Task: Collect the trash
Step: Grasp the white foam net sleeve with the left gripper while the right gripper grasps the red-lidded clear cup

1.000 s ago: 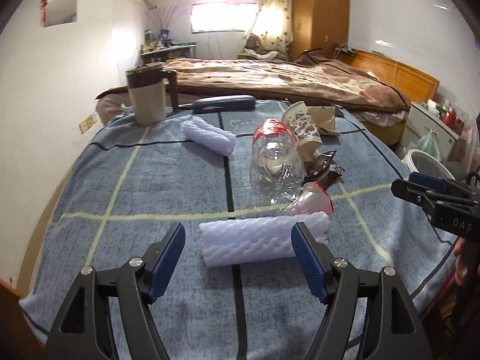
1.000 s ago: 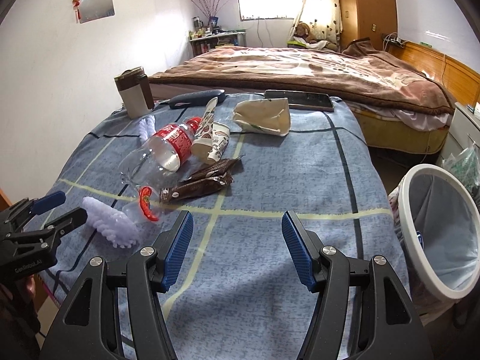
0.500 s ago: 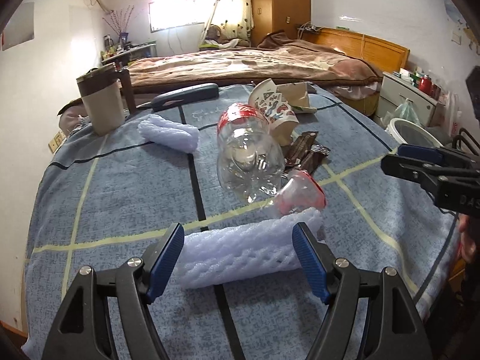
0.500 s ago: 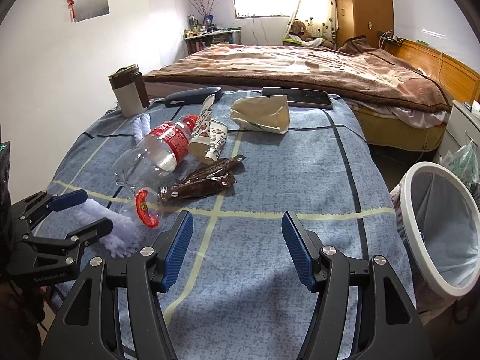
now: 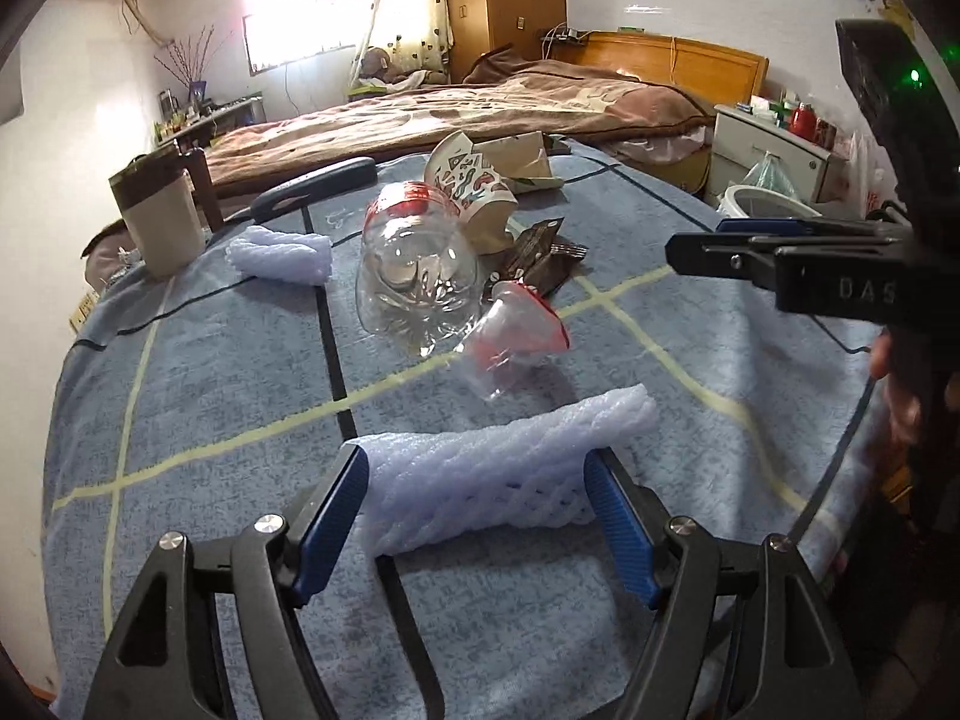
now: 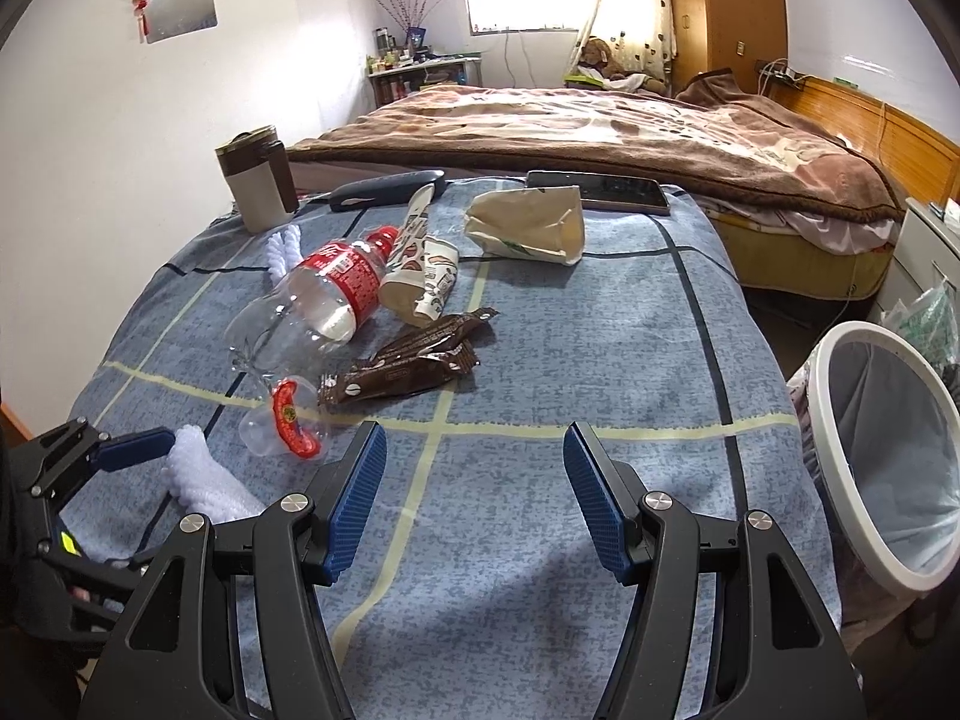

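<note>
1. Straddling the white foam net sleeve (image 5: 504, 468), the left gripper (image 5: 477, 510) is standing half open; its jaws have just been closing, and whether the blue pads (image 5: 336, 516) are pressing the foam yet cannot be told.
2. Hovering wide open and empty, the right gripper (image 6: 474, 504) is pointing down over bare bedspread (image 6: 600, 330).
3. Lying crosswise near the bedspread's near edge, the sleeve is showing a soft lattice weave beside a clear cup (image 5: 510, 342).
</note>
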